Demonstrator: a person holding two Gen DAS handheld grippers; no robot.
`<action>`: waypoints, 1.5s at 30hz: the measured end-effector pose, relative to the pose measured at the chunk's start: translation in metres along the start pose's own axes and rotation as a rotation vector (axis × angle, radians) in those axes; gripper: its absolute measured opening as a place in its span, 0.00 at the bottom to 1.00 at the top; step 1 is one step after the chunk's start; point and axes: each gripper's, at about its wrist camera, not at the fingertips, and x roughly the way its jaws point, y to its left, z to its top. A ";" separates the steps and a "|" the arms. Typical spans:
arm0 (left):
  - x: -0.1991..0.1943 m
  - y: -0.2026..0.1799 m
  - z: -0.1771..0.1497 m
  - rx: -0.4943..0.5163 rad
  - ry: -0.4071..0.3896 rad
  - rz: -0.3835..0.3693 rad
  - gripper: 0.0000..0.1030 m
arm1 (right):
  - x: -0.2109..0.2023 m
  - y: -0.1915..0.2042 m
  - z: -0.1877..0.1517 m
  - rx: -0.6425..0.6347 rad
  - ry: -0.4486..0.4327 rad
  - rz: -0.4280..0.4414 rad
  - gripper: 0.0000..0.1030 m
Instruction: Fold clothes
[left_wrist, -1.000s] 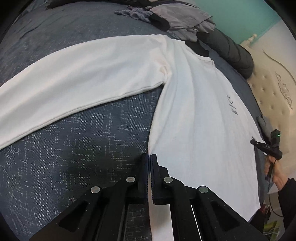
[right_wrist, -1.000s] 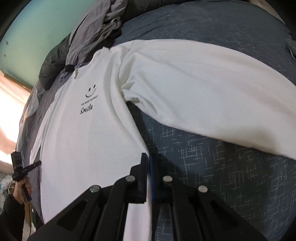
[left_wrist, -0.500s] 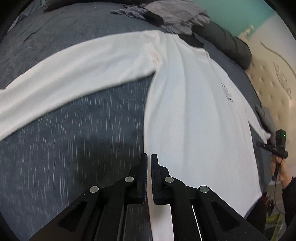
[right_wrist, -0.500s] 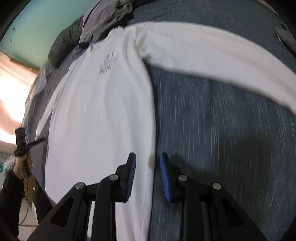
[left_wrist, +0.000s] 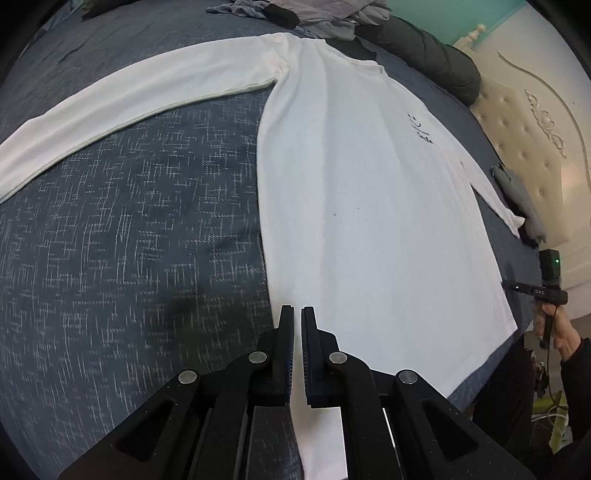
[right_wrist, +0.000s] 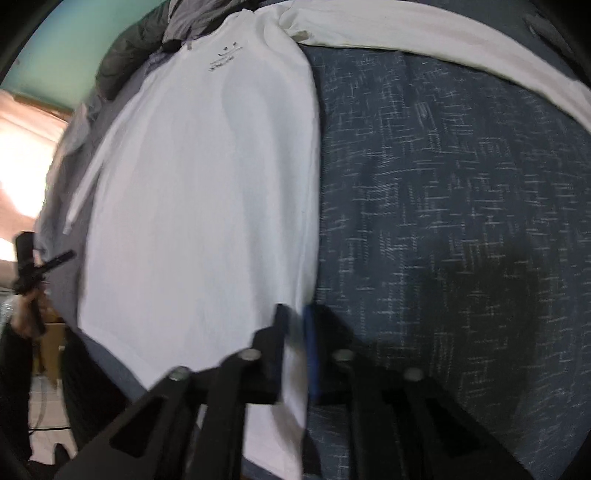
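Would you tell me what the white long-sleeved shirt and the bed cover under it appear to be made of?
The white long-sleeved shirt looks like a soft, matte cotton-type knit: it lies limp and flat, with faint creases and a printed motif near the chest. The bed cover seems a woven dark-blue fabric flecked with pale cross-hatched threads, slightly napped; the exact fibre is unclear.

Left tool shows a thin slit between its fingers; right tool, blurred, seems slightly wider apart.
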 end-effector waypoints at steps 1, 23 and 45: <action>-0.004 0.000 -0.004 0.003 -0.002 -0.002 0.04 | -0.001 -0.002 -0.001 0.008 -0.004 0.004 0.04; -0.010 -0.017 -0.020 0.004 0.031 -0.011 0.04 | -0.008 -0.002 -0.028 0.072 -0.005 -0.004 0.13; -0.020 -0.021 -0.036 0.008 0.015 -0.024 0.04 | -0.009 0.049 -0.067 -0.043 0.003 -0.094 0.04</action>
